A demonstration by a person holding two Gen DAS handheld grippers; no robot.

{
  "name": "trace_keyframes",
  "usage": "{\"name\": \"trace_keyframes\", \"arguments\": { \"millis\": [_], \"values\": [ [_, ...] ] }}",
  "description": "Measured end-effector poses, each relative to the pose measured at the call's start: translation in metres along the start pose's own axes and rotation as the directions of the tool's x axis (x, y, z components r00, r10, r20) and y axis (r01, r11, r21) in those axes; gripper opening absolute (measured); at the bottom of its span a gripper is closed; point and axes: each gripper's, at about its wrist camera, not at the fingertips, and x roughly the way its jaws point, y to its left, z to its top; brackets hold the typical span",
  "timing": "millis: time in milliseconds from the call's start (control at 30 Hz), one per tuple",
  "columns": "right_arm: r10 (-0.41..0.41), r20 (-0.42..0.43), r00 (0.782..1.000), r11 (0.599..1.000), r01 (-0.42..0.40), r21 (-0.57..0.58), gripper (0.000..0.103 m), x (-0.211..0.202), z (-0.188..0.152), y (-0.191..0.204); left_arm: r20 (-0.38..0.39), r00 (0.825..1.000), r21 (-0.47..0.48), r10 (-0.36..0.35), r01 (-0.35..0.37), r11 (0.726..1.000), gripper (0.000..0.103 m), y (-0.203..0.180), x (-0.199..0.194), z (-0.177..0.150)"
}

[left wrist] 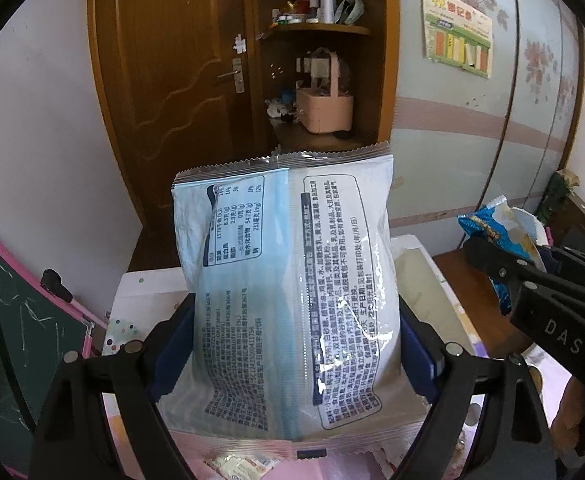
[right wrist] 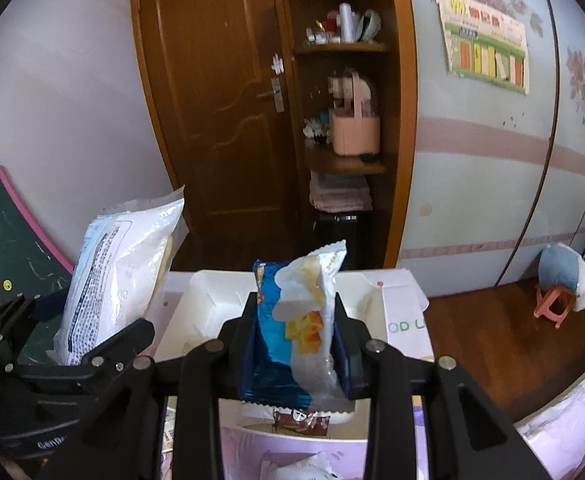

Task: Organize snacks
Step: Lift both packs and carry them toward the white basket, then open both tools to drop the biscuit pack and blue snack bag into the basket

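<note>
The big snack bag (left wrist: 292, 288) is glossy printed plastic film, the door (left wrist: 164, 64) at 11 o'clock is varnished wood, and the white bin (right wrist: 292, 300) seems matt plastic.

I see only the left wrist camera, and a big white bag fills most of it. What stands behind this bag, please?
Observer: The right wrist view shows a white bin just beyond the big white bag, open at the top.
Operator: What does the right claw hold exactly?
Observer: The right claw is shut on a blue and white packet, held upright, with yellow-orange pieces printed on its front.
Operator: Is something under that packet?
Observer: Yes, a small brown packet lies right below it in the picture, near the bin's front edge.
</note>
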Motion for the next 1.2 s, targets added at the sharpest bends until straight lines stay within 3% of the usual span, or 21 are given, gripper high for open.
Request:
{"name": "trace_keyframes", "arguments": {
  "millis": [700,933,1100,1200],
  "values": [
    [-0.025,-0.231,0.973,0.999,0.030,0.019,0.034,0.105,-0.028,-0.005,-0.125,0.991,0.018,0.042,-0.041,0.999,0.090,0.006,0.103,-0.025],
    [-0.052,-0.249,0.967,0.998,0.055,0.003,0.059,0.112,-0.034,-0.004,-0.128,0.990,0.049,0.055,-0.049,0.998,0.097,0.003,0.105,-0.031],
    [-0.057,-0.221,0.974,0.998,0.062,0.017,0.077,0.105,-0.034,-0.008,-0.142,0.990,-0.017,0.012,-0.015,1.000,0.103,0.013,0.100,-0.032],
    [-0.054,-0.217,0.975,0.998,0.058,0.015,0.080,0.098,-0.035,-0.006,-0.136,0.991,-0.033,0.011,-0.016,0.999,0.103,0.017,0.093,-0.031]
  ]
}}
